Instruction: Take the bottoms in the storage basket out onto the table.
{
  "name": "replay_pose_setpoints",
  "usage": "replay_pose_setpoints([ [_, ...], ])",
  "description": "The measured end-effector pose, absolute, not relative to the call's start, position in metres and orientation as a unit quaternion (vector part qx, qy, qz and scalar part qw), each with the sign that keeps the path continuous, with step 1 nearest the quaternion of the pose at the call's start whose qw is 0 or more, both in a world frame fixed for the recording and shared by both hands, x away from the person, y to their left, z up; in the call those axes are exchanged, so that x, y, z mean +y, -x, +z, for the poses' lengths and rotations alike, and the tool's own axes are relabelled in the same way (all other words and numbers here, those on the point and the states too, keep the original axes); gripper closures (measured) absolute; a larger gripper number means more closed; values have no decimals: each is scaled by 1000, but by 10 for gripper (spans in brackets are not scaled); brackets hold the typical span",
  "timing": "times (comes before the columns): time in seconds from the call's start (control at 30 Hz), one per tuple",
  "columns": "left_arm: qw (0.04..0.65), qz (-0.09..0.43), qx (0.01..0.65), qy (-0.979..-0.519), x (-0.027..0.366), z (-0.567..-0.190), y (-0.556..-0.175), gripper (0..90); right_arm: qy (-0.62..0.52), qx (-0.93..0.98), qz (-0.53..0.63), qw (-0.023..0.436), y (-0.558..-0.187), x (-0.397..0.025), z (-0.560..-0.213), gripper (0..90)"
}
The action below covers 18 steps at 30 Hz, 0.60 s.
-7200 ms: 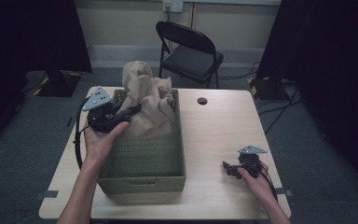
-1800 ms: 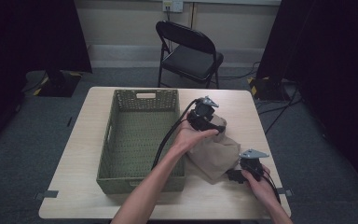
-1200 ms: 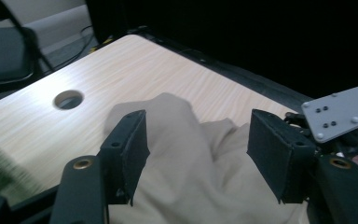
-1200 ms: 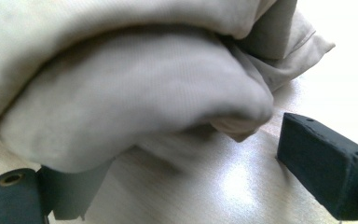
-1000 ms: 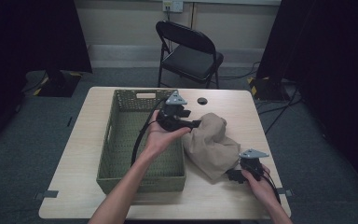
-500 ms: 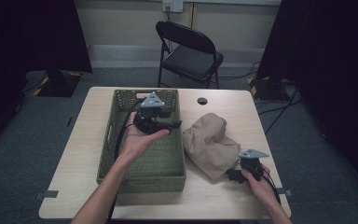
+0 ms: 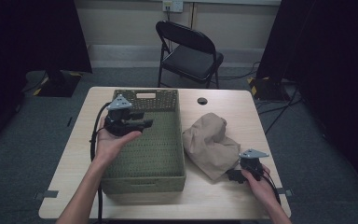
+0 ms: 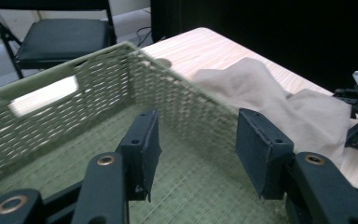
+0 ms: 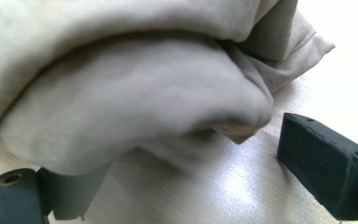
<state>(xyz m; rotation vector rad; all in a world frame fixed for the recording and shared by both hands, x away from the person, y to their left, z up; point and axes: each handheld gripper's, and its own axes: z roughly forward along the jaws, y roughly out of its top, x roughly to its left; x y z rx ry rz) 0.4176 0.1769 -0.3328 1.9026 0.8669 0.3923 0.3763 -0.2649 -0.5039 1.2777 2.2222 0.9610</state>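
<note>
Black jaws of my left gripper (image 8: pixel 193 154) stand spread with nothing between them, held above the floor of the green woven basket (image 7: pixel 145 175). My right gripper (image 7: pixel 235 176) rests on the wooden table (image 7: pixel 223 203) at the near right; its jaws are also spread, and the edge of the beige cloth (image 7: pixel 210 142) lies between them, not pinched. The cloth sits crumpled on the table, just beside the right wall of the basket.
</note>
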Motion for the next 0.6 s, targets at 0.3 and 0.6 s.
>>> replay_pose_setpoints([
  [0.3, 487, 171, 394, -761, 231, -336, -415, 487, -457, 795, 344, 201, -376, -265, -504, 105],
  [0.6, 453, 184, 456, -744, 272, -357, -420, 434, -457, 795, 344, 200, -376, -265, -504, 105],
])
